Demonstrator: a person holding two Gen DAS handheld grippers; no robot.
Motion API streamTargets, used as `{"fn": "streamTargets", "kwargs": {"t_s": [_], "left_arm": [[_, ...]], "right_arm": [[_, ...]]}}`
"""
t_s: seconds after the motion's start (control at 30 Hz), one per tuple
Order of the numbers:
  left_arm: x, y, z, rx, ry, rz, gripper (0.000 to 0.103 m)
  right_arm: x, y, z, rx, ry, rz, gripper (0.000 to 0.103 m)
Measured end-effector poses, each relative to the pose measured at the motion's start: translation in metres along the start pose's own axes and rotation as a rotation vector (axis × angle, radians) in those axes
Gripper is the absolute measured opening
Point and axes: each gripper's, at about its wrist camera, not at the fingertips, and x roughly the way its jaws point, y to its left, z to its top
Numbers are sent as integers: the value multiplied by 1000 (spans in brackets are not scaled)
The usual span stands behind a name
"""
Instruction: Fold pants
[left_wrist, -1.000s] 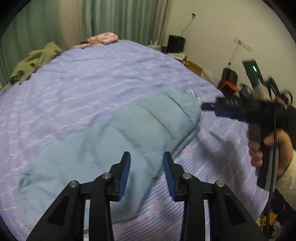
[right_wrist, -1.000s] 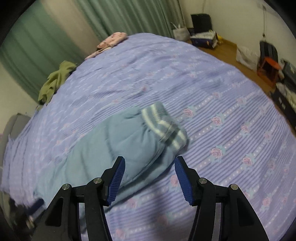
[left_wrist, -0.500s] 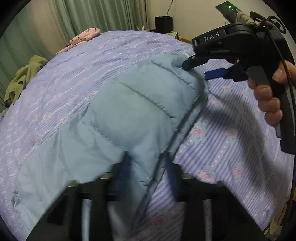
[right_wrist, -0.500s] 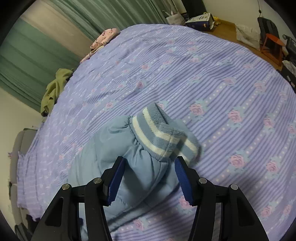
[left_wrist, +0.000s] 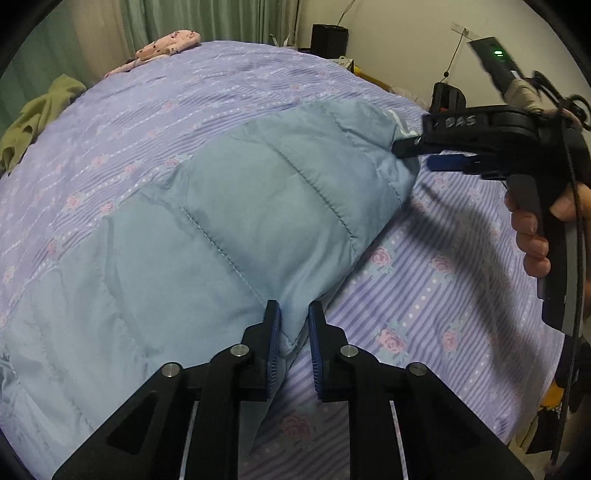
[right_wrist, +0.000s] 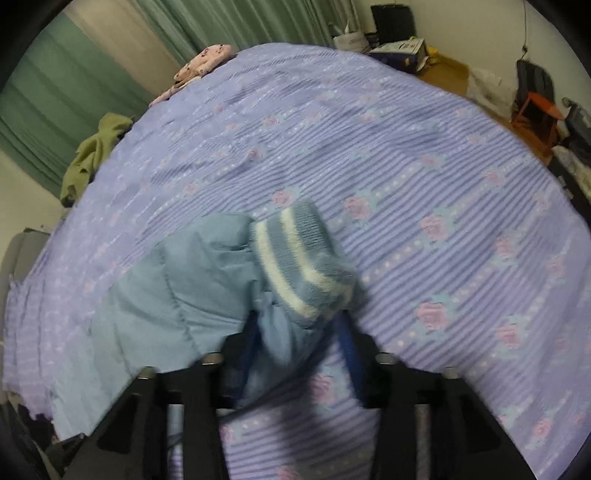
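The light-blue quilted pants (left_wrist: 229, 229) lie across the purple flowered bedspread (left_wrist: 424, 295). My left gripper (left_wrist: 293, 328) has closed on the pants' near edge, with a fold of fabric pinched between the blue pads. In the right wrist view the pants (right_wrist: 192, 295) end in a striped knit cuff (right_wrist: 299, 258). My right gripper (right_wrist: 295, 339) straddles the fabric just below that cuff, with its jaws still apart and blurred by motion. The right gripper also shows in the left wrist view (left_wrist: 417, 151), at the cuff end of the pants.
A green garment (left_wrist: 33, 118) and a pink garment (left_wrist: 166, 46) lie at the far side of the bed. Green curtains hang behind. Boxes, a bag and a red stool (right_wrist: 535, 110) stand on the floor to the right of the bed.
My left gripper moved down to the pants' edge and closed on it. My right gripper came in over the cuff end and its jaws are narrowing around the fabric.
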Motion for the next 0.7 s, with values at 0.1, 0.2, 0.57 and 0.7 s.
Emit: {"fn": "streamTargets", "kwargs": {"t_s": [0.1, 0.2, 0.57, 0.7], "left_arm": [[-21, -1, 2, -9, -48, 13, 28], [-39, 3, 6, -38, -122, 40, 38], [-33, 35, 22, -164, -145, 42, 38], [-26, 32, 27, -153, -146, 31, 35]], "right_arm": [[-29, -2, -2, 7, -91, -4, 72], [-41, -7, -4, 53, -138, 20, 79], [39, -23, -2, 231, 14, 174, 78], [50, -18, 1, 222, 16, 202, 58]]}}
